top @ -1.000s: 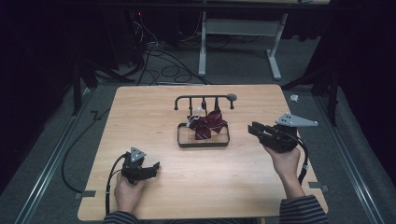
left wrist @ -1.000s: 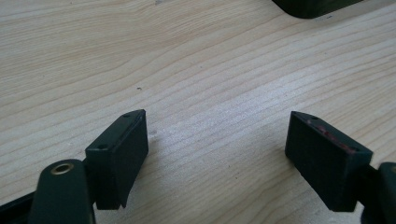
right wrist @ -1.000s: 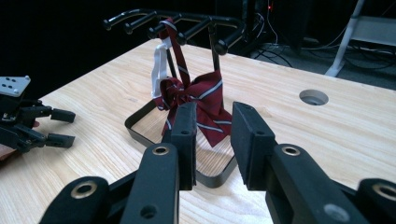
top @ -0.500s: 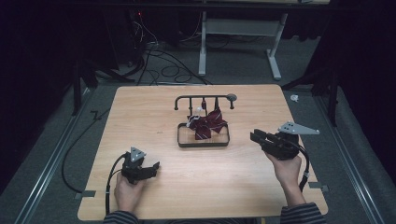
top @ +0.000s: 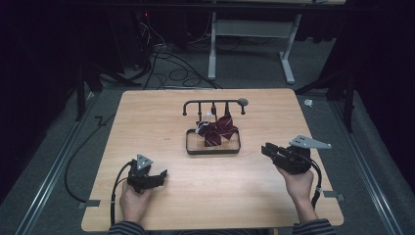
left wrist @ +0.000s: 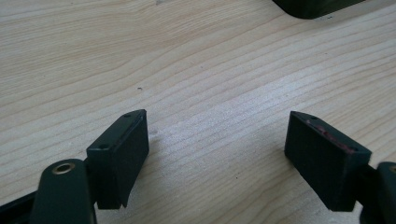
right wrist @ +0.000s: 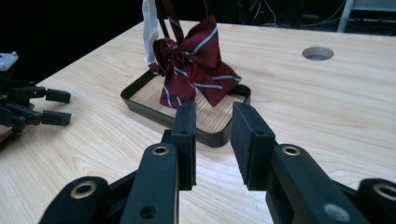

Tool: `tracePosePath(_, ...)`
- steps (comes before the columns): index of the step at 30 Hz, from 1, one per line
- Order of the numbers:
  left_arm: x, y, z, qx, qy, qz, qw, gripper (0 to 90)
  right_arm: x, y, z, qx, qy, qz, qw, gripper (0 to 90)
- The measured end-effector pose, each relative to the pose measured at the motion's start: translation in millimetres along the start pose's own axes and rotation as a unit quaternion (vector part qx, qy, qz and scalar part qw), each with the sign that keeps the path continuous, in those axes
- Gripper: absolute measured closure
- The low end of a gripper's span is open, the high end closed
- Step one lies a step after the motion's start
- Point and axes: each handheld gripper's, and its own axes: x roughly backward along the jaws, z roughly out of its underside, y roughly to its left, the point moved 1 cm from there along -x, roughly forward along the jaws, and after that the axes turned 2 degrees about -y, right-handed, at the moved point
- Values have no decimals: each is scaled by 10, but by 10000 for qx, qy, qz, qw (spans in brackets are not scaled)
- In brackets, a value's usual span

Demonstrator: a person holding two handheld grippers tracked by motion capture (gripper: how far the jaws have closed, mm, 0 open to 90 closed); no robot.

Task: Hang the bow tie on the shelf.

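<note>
Movement shows in the right gripper [top: 268,149] alone: it has sunk toward the pale wooden worktop [top: 161,112] since the earlier frame, jaws parted and empty. Its aim is the dark red striped bow tie [right wrist: 194,70], which hangs over the black shallow metal tray [right wrist: 140,88]. Left gripper [left wrist: 217,140] stays resting, jaws wide, grasping nothing.
</note>
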Motion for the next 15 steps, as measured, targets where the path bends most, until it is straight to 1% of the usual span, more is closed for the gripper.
tracePosePath(4, 0, 0, 0, 0, 0, 1, 10000, 223, -51, 10, 63, 10, 65, 38, 10000, 729)
tracePosePath(6, 0, 0, 0, 1, -1, 1, 10000, 222, -75, 12, 97, -34, 81, 23, 10000, 729)
tracePosePath(9, 0, 0, 0, 0, 0, 1, 10000, 222, -106, 20, 142, -40, 89, 61, 9999, 730)
tracePosePath(13, 2, -3, 3, 0, -4, 7, 10000, 221, -136, 29, 189, -131, 127, 39, 9998, 729)
tracePosePath(15, 2, -2, 3, 0, -4, 8, 10000, 221, -139, 34, 204, -159, 145, 73, 9997, 729)
